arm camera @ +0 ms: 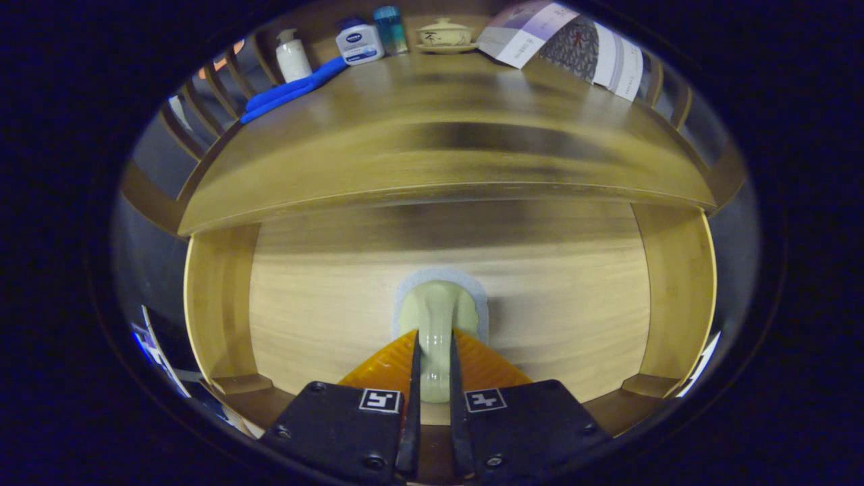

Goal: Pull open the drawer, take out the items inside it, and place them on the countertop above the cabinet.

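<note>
The claw (434, 378) is closing narrowly around a pale green drawer handle (435, 324), with both fingers pressing against its sides, so the handle is sitting gripped between them. The handle is sticking out from a light wooden drawer front (553, 304) directly ahead of the claw, and the drawer is looking closed or barely moved; its contents are hidden. Above and beyond the claw, the cabinet's wooden surface (439, 142) is stretching away, and along its far edge are resting a white pump bottle (293, 57), a blue cloth (291, 90), a white tub (360, 42), a small blue container (391, 28), a lidded cup on a saucer (445, 34) and a folded paper (574, 47). The handle is looking smooth and rounded, so the fingers could be slipping off it if the pull is too quick or angled sideways, and a crooked pull could be jamming the drawer in its frame.
</note>
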Demonstrator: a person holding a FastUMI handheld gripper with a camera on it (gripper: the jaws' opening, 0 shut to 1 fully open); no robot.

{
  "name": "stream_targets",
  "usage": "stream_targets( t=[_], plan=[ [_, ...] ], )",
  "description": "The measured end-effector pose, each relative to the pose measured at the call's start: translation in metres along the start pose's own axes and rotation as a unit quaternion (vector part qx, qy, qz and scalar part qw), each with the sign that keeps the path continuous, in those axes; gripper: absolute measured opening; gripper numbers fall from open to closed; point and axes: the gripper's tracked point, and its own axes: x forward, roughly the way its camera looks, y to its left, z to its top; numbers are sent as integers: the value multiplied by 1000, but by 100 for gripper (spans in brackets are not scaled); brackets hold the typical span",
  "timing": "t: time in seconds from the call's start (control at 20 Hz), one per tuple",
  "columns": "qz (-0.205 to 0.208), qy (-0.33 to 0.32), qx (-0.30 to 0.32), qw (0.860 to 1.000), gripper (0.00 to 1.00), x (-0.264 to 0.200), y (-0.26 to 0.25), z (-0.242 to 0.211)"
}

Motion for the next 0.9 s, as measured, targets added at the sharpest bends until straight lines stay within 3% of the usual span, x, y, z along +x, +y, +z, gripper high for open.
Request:
stream_targets(
  t=[0.55, 0.9],
  plan=[
    [19, -40, -20, 999, 21, -69, 4, -14],
    [20, -86, -25, 996, 21, -132, 5, 7]
  ],
)
